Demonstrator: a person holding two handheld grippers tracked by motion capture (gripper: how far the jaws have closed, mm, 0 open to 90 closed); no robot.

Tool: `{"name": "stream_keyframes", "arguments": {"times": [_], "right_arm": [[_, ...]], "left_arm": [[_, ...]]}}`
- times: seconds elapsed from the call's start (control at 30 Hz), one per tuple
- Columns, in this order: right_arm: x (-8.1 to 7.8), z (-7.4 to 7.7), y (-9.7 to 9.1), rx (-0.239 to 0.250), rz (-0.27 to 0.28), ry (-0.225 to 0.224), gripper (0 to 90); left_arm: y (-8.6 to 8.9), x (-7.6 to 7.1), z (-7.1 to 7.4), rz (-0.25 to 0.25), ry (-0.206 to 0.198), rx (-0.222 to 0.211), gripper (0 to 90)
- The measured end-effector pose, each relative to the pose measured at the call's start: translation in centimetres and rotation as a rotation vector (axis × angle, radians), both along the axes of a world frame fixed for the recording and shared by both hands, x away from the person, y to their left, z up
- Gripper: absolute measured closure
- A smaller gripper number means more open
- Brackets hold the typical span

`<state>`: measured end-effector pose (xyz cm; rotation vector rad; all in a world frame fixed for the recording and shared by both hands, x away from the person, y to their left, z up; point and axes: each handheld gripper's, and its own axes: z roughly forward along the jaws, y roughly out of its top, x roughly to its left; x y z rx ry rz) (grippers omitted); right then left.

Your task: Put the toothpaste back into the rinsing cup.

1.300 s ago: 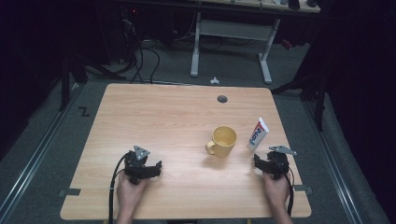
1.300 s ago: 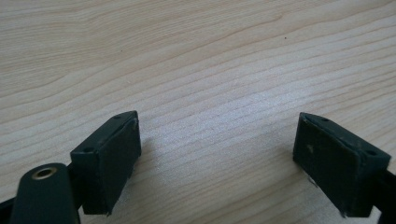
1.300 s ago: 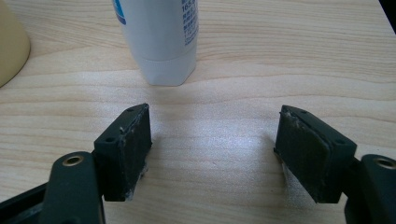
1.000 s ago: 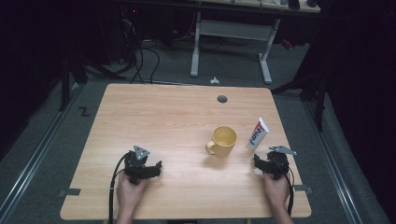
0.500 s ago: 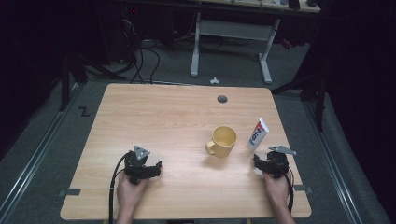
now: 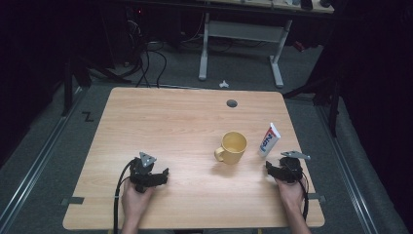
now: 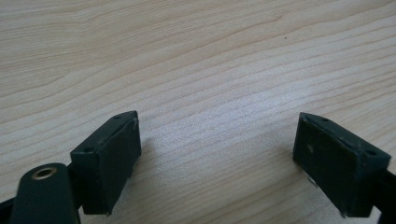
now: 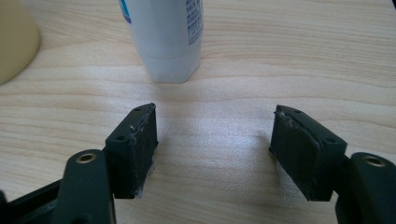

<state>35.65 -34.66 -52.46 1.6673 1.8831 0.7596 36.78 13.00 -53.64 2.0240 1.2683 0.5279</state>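
A yellow mug [image 6: 232, 146] stands on the wooden table [image 6: 170, 122], right of centre, handle toward the front left. Just right of it a white toothpaste tube [image 6: 268, 139] stands on its cap, seen close ahead in the right gripper view as the tube [image 8: 163, 37], with the mug's side [image 8: 14, 42] at the left edge. My right gripper [image 6: 285, 168] rests on the table just in front of the tube, open [image 8: 215, 144] and holding nothing. My left gripper [image 6: 148, 174] rests at the front left, open [image 7: 217, 158] over bare wood.
A round cable hole [image 6: 232, 103] sits near the table's far edge. Beyond the table lie cables [image 6: 146, 58] and a white desk frame [image 6: 238, 44] on the grey floor. A metal rail [image 6: 39, 156] runs along the left side.
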Motion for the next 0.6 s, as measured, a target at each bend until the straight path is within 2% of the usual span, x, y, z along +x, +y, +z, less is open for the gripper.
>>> {"name": "stream_keyframes", "arguments": {"times": [0.07,0.2,0.4,0.5,0.6], "right_arm": [[-0.3,0.3,0.0,0.010,0.002,-0.018,33.5],[-1.1,1.0,0.5,0.000,0.018,-0.075,37.0],[-1.7,1.2,0.9,0.026,0.042,-0.096,37.5],[-2.0,1.3,1.2,0.050,0.048,-0.090,39.1],[-2.3,1.3,1.5,0.065,0.068,-0.107,40.5]], "left_arm": [[0.0,0.0,0.0,0.000,0.000,0.000,15.5],[0.0,0.0,0.0,0.000,0.000,0.000,15.5],[0.0,0.0,0.0,0.000,0.000,0.000,15.5],[0.0,0.0,0.0,0.000,0.000,0.000,15.5],[0.0,0.0,0.0,0.001,0.000,0.000,15.5]]}}
